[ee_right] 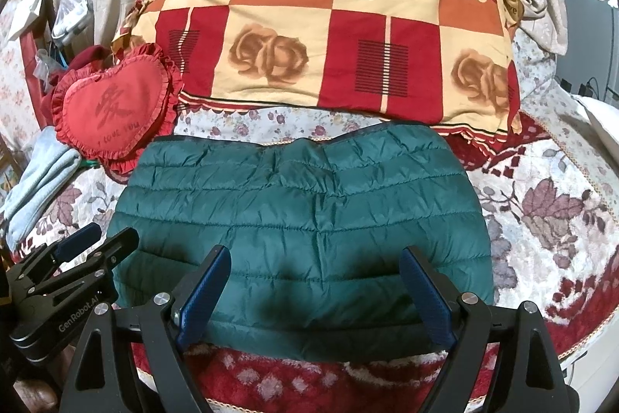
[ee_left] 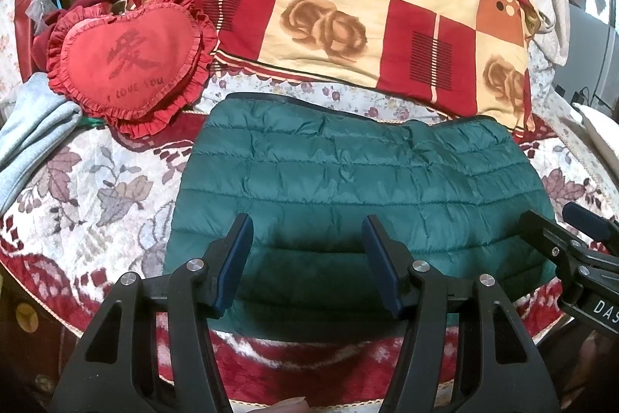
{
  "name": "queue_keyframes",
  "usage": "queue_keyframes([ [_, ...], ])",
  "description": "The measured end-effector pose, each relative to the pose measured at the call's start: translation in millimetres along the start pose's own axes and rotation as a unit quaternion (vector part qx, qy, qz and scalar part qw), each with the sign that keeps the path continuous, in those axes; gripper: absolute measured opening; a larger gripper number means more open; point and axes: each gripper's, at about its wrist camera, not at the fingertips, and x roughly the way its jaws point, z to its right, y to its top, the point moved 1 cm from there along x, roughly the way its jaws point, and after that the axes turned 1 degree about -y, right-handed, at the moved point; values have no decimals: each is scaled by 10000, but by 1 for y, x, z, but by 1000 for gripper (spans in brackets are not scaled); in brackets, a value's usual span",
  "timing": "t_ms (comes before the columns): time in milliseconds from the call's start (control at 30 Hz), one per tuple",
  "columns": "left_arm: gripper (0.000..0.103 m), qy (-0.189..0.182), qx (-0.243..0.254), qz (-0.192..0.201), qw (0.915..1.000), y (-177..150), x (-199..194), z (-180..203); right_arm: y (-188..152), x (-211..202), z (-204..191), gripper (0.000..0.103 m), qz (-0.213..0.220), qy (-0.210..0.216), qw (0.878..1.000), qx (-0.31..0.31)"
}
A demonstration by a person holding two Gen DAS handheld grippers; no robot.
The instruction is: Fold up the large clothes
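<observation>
Both the left gripper [ee_left: 307, 242] and right gripper [ee_right: 315, 277] hover with jaws apart and empty over the near edge of the folded, puffy green quilted down jacket [ee_left: 348, 180] on the floral bedspread [ee_left: 96, 188]; slick padding risks springing open if pinched shallow.

The quilted jacket [ee_left: 359, 177] is dark green. The heart cushion [ee_left: 129, 64] is red – the big pillow [ee_left: 348, 26] has red, orange and cream squares with brown roses. The blanket [ee_left: 96, 188] is floral, white and dark red.

2 near, down-tilted views, shared jacket [ee_left: 359, 180]
</observation>
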Motion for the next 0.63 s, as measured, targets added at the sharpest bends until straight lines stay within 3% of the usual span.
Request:
queue_keyframes([
  [633,59,-23,-136,-23,9999,-1,5,-9,-2,2,-1,87,-31,5,10000,-3],
])
